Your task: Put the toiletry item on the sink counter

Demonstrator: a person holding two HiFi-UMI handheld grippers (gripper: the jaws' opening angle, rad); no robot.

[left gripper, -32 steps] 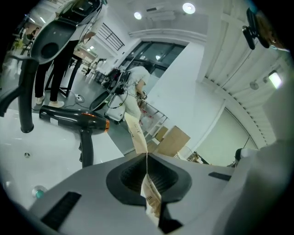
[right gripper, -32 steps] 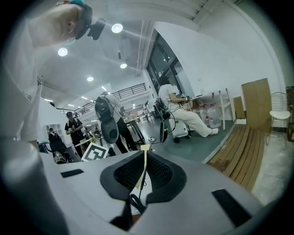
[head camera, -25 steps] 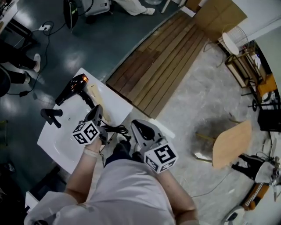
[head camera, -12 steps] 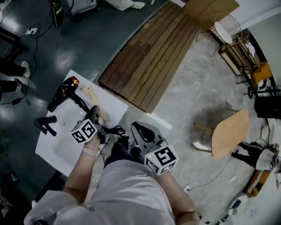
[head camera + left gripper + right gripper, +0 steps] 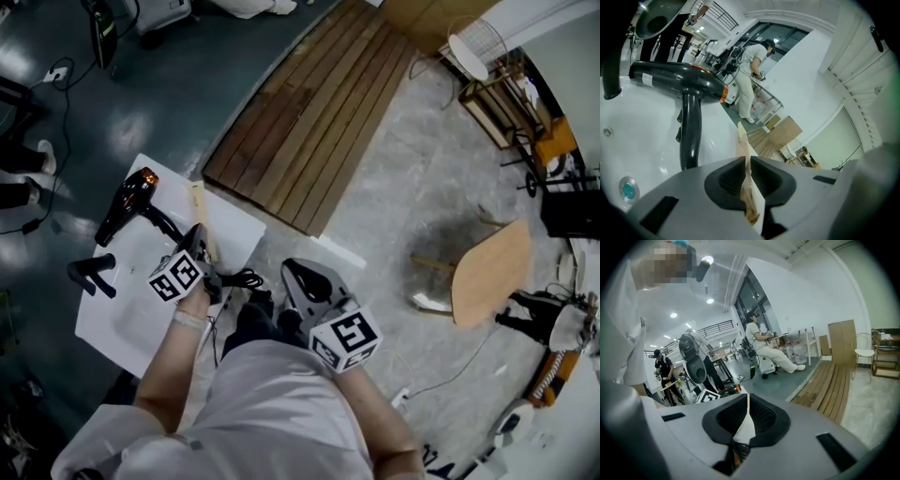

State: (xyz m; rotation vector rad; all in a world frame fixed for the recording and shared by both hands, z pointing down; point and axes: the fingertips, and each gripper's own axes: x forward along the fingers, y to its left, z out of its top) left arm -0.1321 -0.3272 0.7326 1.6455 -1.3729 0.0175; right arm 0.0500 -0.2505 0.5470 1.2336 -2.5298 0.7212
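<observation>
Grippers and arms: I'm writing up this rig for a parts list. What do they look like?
The left gripper and right gripper have smooth grey, wedge-shaped bodies, with black ribbed pads lining the jaws. Each carries a white cube printed with black square markers. The person wears a pale short-sleeved top and a pale band on the left wrist.

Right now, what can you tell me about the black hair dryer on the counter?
The hair dryer is glossy black, plastic by its look, with an orange ring at one end of the barrel, a small white label and switches along its handle. It lies on its side on the white sink counter.
</observation>
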